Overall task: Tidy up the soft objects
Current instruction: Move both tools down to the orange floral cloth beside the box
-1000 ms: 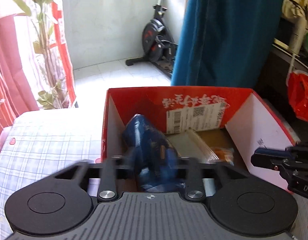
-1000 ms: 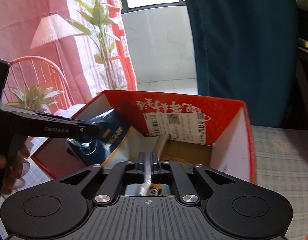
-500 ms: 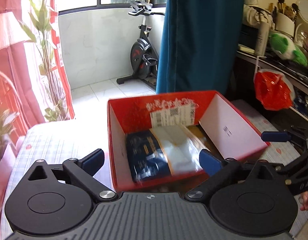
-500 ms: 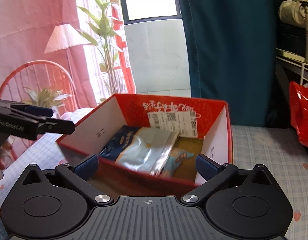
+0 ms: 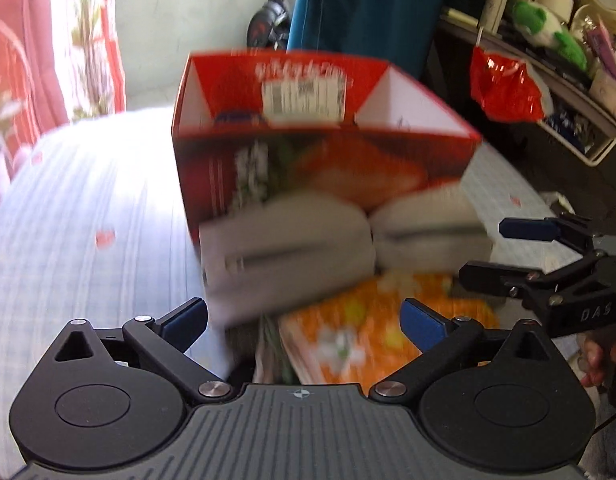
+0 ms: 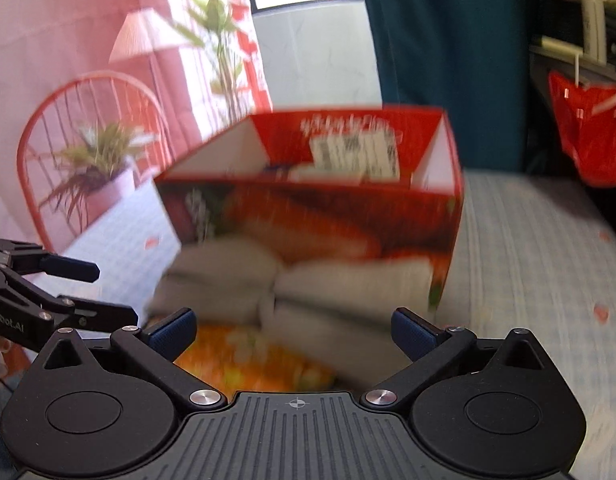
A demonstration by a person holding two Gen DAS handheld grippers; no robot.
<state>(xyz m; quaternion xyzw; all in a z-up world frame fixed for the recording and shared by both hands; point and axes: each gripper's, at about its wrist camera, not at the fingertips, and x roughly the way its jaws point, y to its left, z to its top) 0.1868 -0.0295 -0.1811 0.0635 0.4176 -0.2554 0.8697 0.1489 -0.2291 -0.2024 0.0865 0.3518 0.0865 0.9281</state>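
Red cardboard box [image 5: 308, 168], square-cornered, glossy

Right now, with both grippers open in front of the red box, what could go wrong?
1. The orange packet lies close under the left gripper and right gripper, partly hidden by the red box; a low pass could crush or drag it.
2. The box stands on soft checked bedding, so a bump from the fingers might tip it.
3. Both views are blurred, so aiming now is uncertain.
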